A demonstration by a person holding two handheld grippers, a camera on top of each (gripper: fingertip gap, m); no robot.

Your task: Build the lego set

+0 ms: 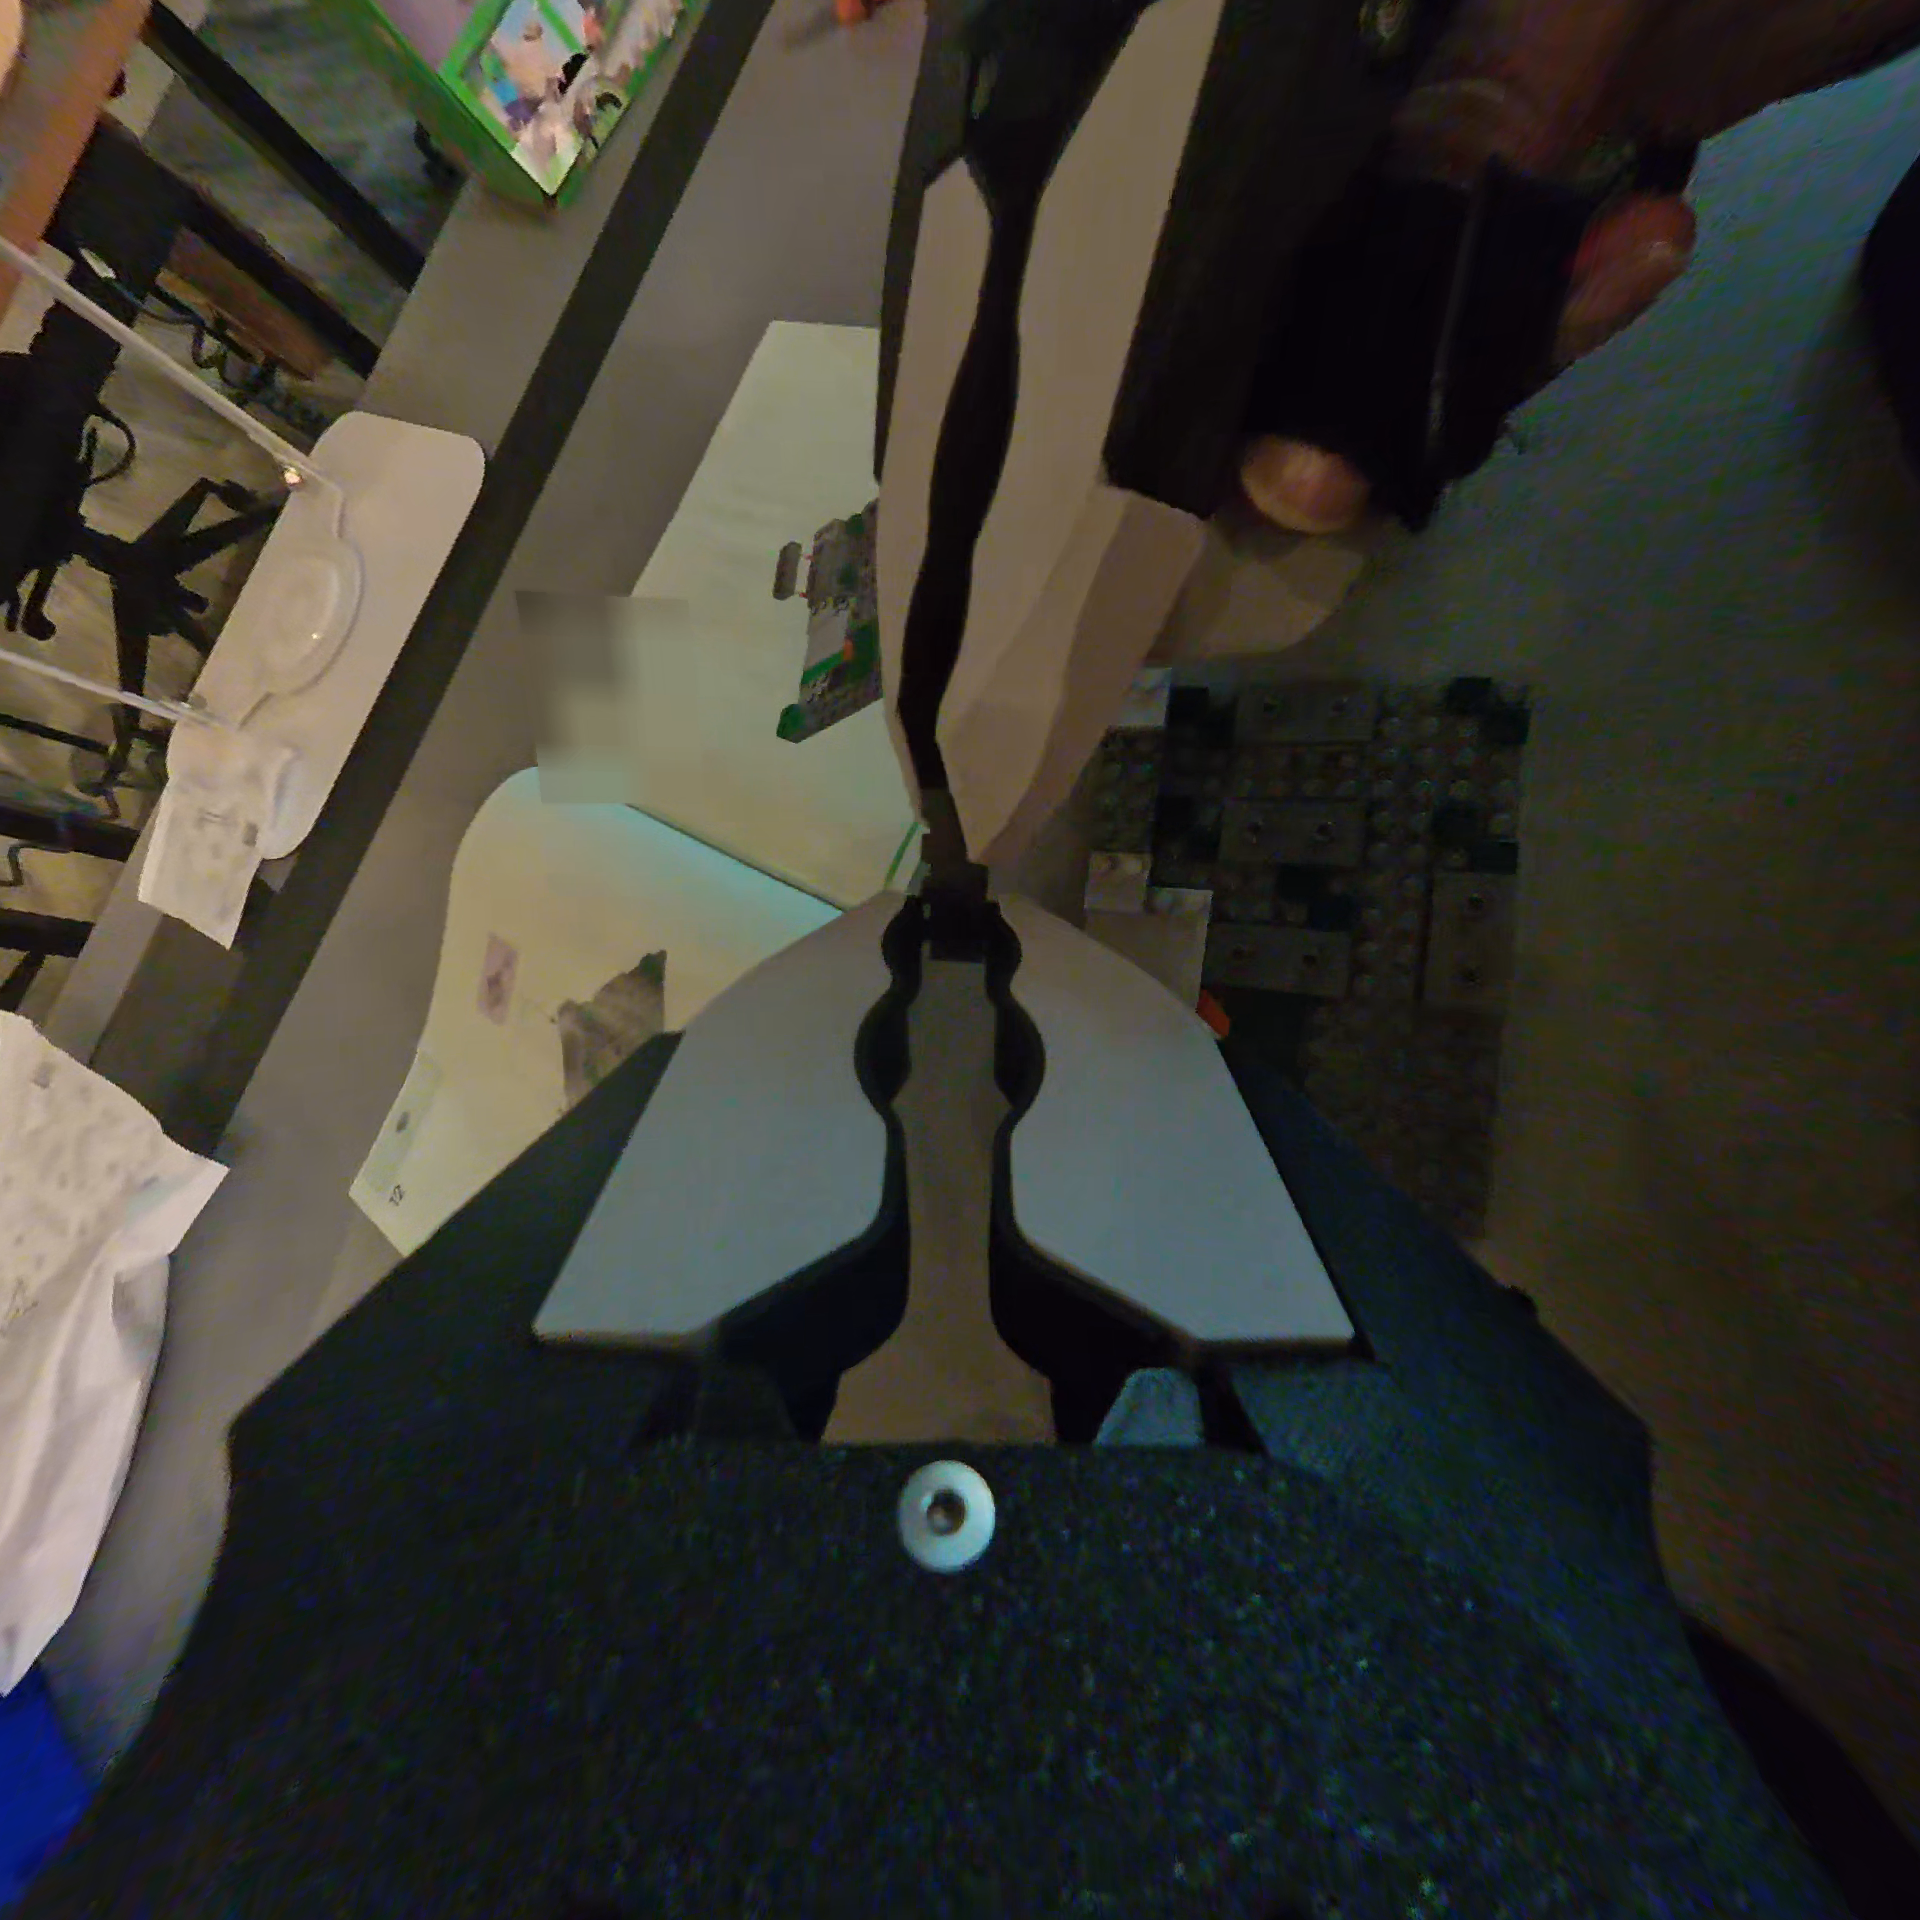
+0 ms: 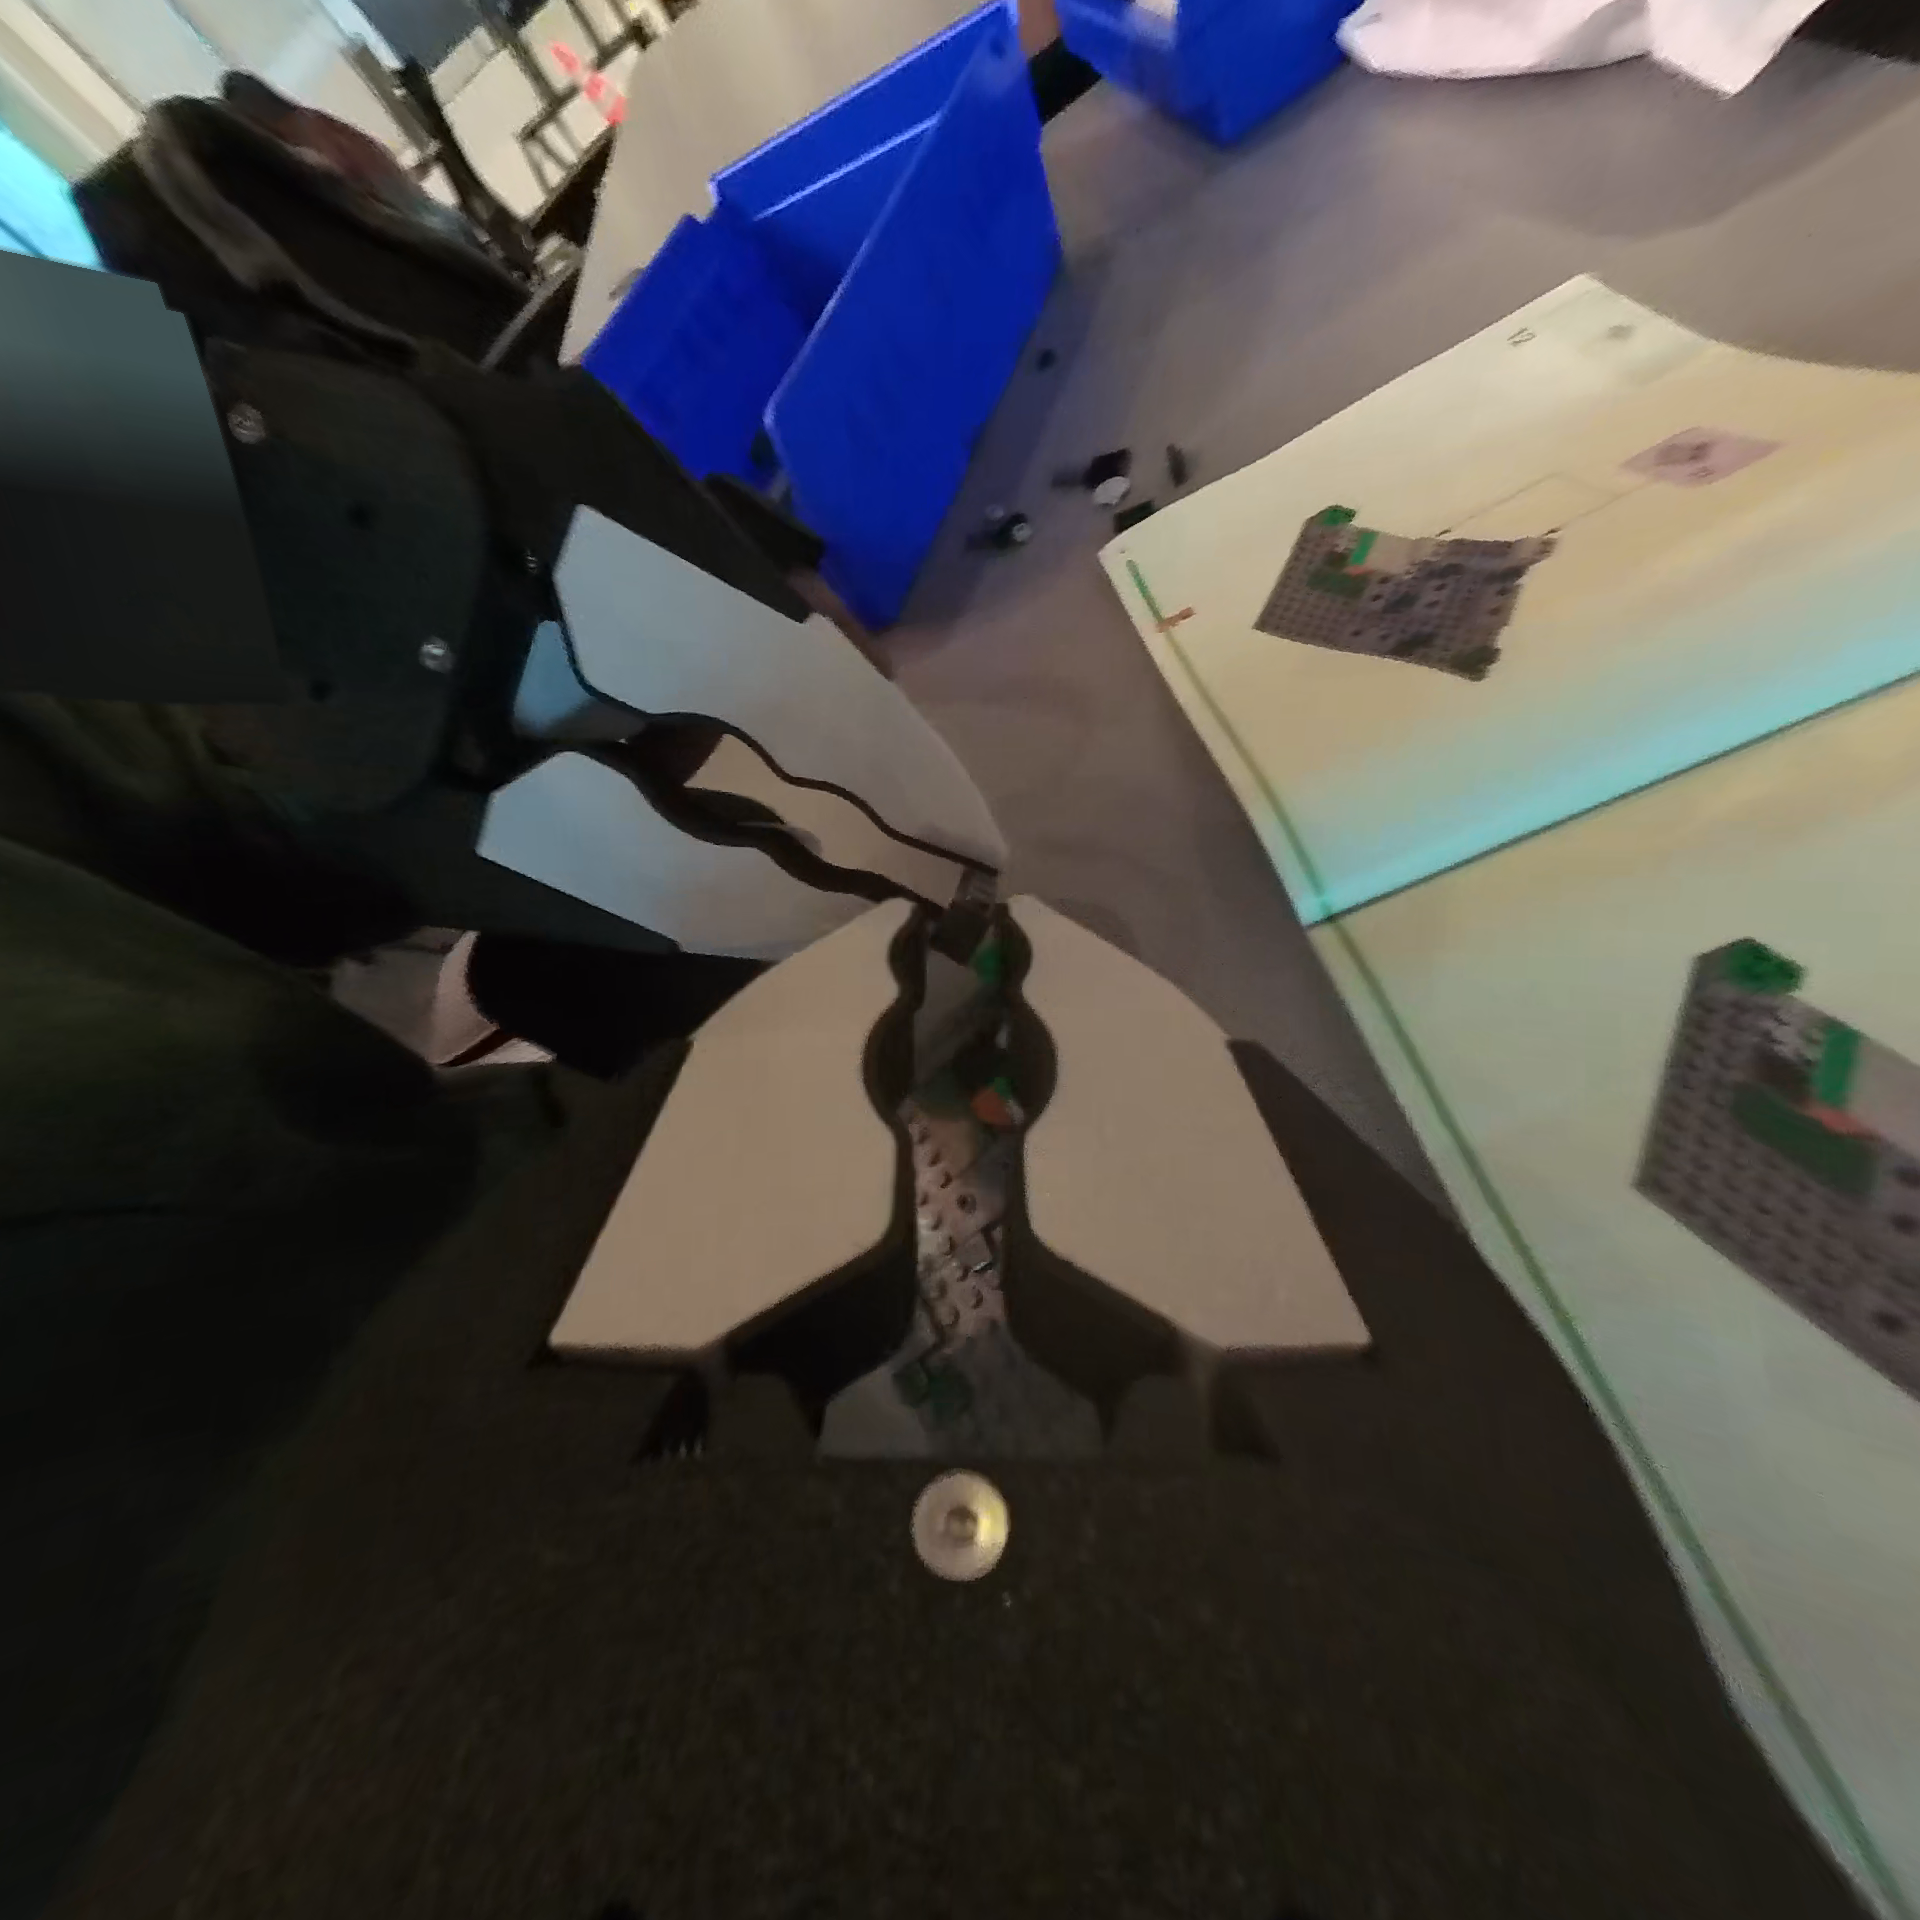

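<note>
The lego build [image 1: 1340,831], a flat grey studded plate with darker grey and green bricks on it, lies on the grey table [image 1: 1683,831] just beside the open instruction booklet [image 1: 727,582]. In the right wrist view a strip of the same build [image 2: 961,1226] shows through the gap between that gripper's fingers, with green bricks and a small orange piece on it.

A small black lego piece [image 1: 951,914] sits right where the two grippers' tips meet, above the edge of the build. The left gripper [image 1: 951,920] has its jaws nearly together and pinches this piece at the fingertips. The right gripper [image 2: 971,920] comes in from the opposite side, tips also close together and touching the same piece [image 2: 971,904]; whether it truly grips it or only presses against it, I cannot tell. A hand [image 1: 1455,343] wraps the right gripper's handle in the left wrist view.

The booklet's pages [image 2: 1558,623] show pictures of the grey build. Beyond it, blue bins [image 2: 883,343] stand on the table, with a few small dark loose pieces [image 2: 1101,488] scattered between the bins and the booklet. White paper bags [image 1: 73,1299] lie at the table's edge, and a green box [image 1: 540,83] stands farther off. The room is dim, with dark chair legs on the floor beyond the table.
</note>
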